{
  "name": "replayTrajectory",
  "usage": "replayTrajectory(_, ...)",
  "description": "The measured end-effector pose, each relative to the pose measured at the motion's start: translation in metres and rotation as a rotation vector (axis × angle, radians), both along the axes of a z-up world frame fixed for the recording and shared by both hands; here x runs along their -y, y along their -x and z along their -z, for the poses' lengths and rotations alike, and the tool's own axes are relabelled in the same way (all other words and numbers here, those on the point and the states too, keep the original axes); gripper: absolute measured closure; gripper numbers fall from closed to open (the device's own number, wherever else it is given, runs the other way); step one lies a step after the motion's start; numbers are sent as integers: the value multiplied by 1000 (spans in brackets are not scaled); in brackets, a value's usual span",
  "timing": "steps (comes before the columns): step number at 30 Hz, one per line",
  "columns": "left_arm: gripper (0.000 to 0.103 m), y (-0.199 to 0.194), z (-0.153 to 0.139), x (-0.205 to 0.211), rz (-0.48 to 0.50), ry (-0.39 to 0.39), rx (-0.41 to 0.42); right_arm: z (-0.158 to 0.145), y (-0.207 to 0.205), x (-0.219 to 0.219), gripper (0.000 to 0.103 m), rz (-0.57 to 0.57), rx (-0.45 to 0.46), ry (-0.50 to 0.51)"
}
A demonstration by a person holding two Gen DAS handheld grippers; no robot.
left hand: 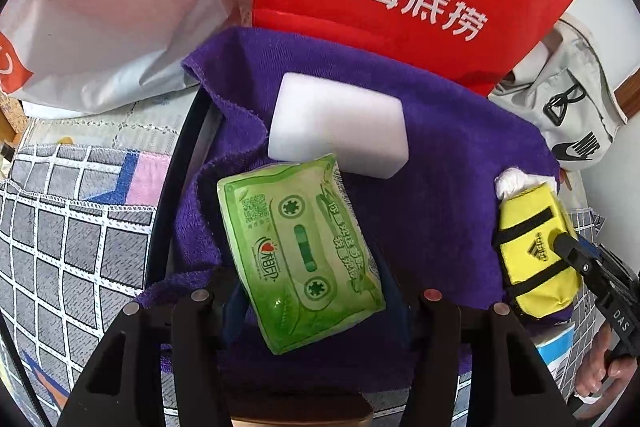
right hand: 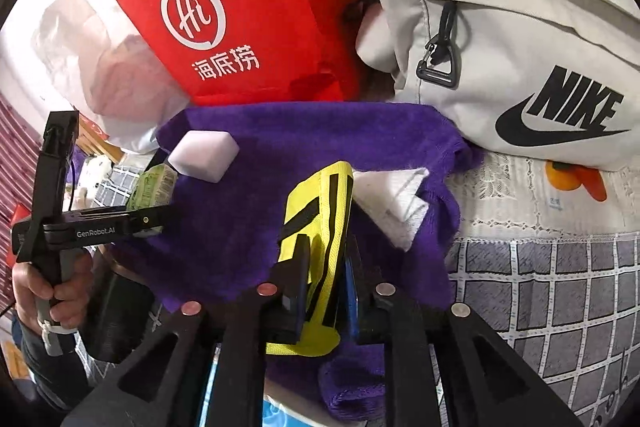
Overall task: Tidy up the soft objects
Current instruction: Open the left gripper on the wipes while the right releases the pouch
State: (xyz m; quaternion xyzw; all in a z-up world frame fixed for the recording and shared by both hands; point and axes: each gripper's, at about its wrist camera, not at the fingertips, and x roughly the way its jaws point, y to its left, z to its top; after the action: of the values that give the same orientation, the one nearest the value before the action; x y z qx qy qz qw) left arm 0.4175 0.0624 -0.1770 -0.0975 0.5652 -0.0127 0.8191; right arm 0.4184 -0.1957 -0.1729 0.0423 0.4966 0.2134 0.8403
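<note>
Soft things already lie on our purple towel (left hand: 440,155): white sponge (left hand: 340,125), green tissue pack (left hand: 300,251) between our left jaws, yellow pouch (right hand: 316,227) between our loosened right jaws.

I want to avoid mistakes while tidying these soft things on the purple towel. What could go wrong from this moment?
1. The green tissue pack sits between the left gripper fingers and overlaps the white sponge block; moving it may drag the sponge along.
2. The yellow pouch stands on edge between the right gripper fingers; once released it may tip over.
3. The purple towel is loose and bunched, so either gripper could snag it.
</note>
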Motion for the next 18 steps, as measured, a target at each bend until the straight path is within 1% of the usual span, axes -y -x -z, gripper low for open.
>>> replayTrajectory(3, 41, -2, 2, 2, -2, -6, -8, -1, 2, -3, 69, 10, 11, 51)
replayTrajectory(4, 37, -3, 2, 3, 0, -18, -7, -2, 2, -4, 66, 11, 11, 72)
replayTrajectory(6, 32, -3, -1, 9, 2, -50, 9, -3, 3, -7, 53, 0, 13, 103)
replayTrajectory(7, 31, -2, -2, 11, 3, -61, 17, -3, 4, -8, 51, 1, 17, 112)
replayTrajectory(11, 30, 0, -9, 14, 6, -73, 27, -5, 6, -10, 48, 1, 21, 141)
replayTrajectory(15, 30, 5, -15, 14, 8, -78, 38, -11, 8, -9, 43, 8, 30, 135)
replayTrajectory(18, 30, 14, -22, 12, 5, -80, 48, -20, 13, -12, 42, 10, 47, 131)
